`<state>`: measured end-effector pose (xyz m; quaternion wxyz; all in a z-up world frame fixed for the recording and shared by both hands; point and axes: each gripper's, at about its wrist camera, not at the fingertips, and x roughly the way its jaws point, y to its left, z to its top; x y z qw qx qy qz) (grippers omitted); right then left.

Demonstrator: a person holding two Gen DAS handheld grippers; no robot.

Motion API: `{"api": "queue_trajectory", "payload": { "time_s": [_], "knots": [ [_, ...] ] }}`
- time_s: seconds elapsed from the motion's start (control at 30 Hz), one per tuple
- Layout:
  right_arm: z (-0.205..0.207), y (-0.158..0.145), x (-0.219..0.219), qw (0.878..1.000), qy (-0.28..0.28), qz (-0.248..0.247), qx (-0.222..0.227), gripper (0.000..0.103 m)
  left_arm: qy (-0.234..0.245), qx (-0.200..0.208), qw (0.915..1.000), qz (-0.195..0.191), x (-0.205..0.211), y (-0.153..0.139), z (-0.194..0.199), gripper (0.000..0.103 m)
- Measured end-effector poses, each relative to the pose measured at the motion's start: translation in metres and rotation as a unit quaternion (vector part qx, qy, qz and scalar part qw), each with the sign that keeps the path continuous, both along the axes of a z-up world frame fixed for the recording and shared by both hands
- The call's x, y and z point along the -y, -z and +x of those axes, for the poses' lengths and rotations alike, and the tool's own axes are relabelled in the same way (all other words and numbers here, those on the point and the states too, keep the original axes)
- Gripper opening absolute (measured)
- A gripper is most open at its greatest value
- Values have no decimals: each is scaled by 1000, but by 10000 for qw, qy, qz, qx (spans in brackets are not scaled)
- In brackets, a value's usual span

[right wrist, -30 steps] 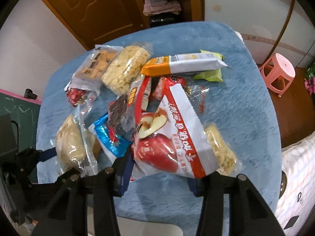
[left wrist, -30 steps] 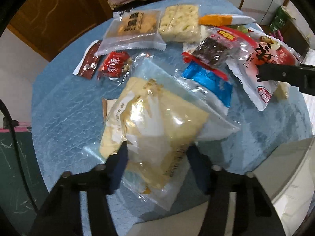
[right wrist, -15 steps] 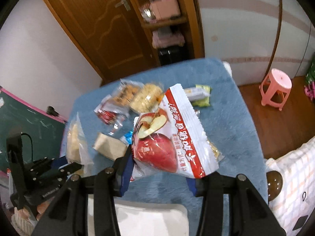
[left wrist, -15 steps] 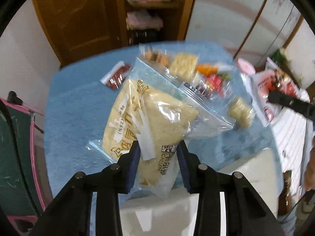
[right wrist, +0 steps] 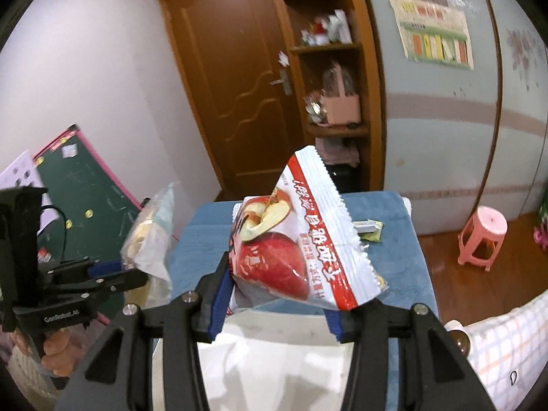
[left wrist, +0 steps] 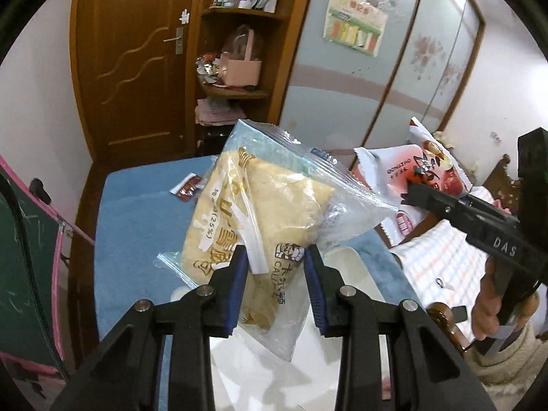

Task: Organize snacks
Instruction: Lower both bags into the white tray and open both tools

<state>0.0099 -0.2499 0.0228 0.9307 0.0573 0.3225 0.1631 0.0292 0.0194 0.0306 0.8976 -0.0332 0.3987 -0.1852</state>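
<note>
The clear plastic packet with a pale yellow cake inside (left wrist: 260, 219) is held in the air above the blue quilted table cover (left wrist: 137, 212), with the left gripper (left wrist: 275, 287) clamped on its lower part; both blue pads press into the wrapper. The white and red foil bag with an apple picture (right wrist: 291, 250) is also lifted, and the right gripper (right wrist: 279, 303) is closed on its bottom edge, the fingers standing rather wide because the bag is puffy. Below both packets there is a white container (right wrist: 284, 352), which I judge to be the place for the snacks, though its shape is not clear. One small dark red sachet (left wrist: 186, 188) lies on the far part of the cover, and a green and white wrapped bar (right wrist: 370, 229) lies near the far right edge. The risk, as I see it, is that the smooth wrappers slide out, since each is pinched only at one end and the heavy part hangs free. The two packets are near each other, so they could collide or miss the container when released. On the cake packet I can read "CAL" and "(25%)", and "DONGZAO" on the back of the apple bag. The apple bag has large red Chinese characters; the right gripper body shows "DAS".
</note>
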Motion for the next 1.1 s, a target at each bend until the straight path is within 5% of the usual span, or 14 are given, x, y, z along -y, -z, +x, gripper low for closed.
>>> {"api": "queue_trajectory", "payload": {
  "time_s": [0.17, 0.43, 0.6, 0.63, 0.73, 0.87, 1.1],
  "knots": [
    [-37, 19, -10, 9991, 28, -353, 228, 48, -162, 49, 9997, 170, 10, 27, -38, 32],
    [-53, 59, -28, 9942, -65, -1061, -149, 50, -168, -600, 9977, 268, 22, 88, -42, 32],
    [-49, 73, -32, 9935, -200, -1017, -466, 52, -313, -776, 9957, 393, 23, 101, -42, 35],
    [-49, 75, -32, 9938, -253, -953, -518, 52, -332, -746, 9959, 401, 24, 98, -41, 42],
    [-52, 73, -30, 9949, -239, -860, -476, 60, -418, -424, 9979, 272, 22, 89, -46, 86],
    [-61, 68, -28, 9968, -151, -740, -263, 65, -536, 57, 9985, 68, 17, 73, -55, 88],
    [-65, 65, -22, 9988, 161, -462, -70, 65, -711, 290, 9970, -31, 16, 67, -62, 88]
  ]
}}
